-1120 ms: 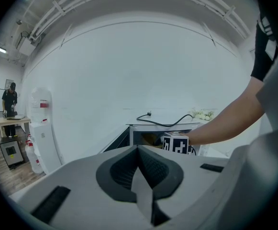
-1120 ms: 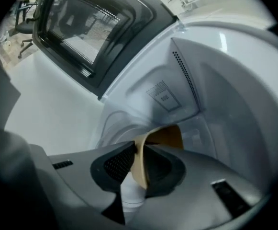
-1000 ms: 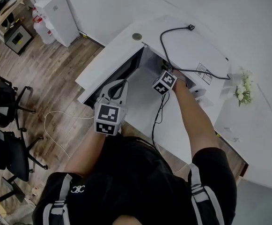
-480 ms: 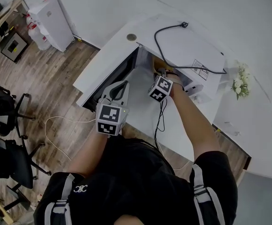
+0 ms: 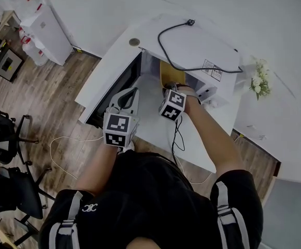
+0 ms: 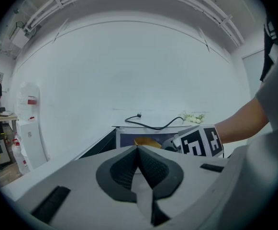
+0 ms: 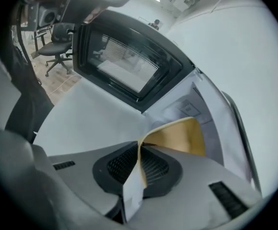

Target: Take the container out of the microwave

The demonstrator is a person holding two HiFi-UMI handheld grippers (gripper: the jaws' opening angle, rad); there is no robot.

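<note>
The white microwave (image 5: 207, 48) stands on a white table with its door (image 5: 111, 87) swung open to the left. A tan, thin-walled container (image 5: 168, 72) sits at the mouth of the cavity, half drawn out. My right gripper (image 5: 173, 89) holds its near rim: the wall (image 7: 179, 135) runs between the pads, and the jaws are closing on it. My left gripper (image 5: 131, 93) hangs over the table in front of the open door, shut and empty. In the left gripper view, the container (image 6: 146, 141) shows just past the shut left gripper (image 6: 138, 148).
A black power cable (image 5: 173, 40) lies coiled on the microwave's top. White flowers (image 5: 259, 82) stand to its right. The bare white table (image 5: 153, 131) extends in front of the cavity. Office chairs (image 5: 5, 191) and a white cabinet (image 5: 41, 27) stand on the wood floor at left.
My right gripper has pulled back from inside the cavity toward the body, and the tan container has come out with it to the opening. The left gripper has barely shifted.
</note>
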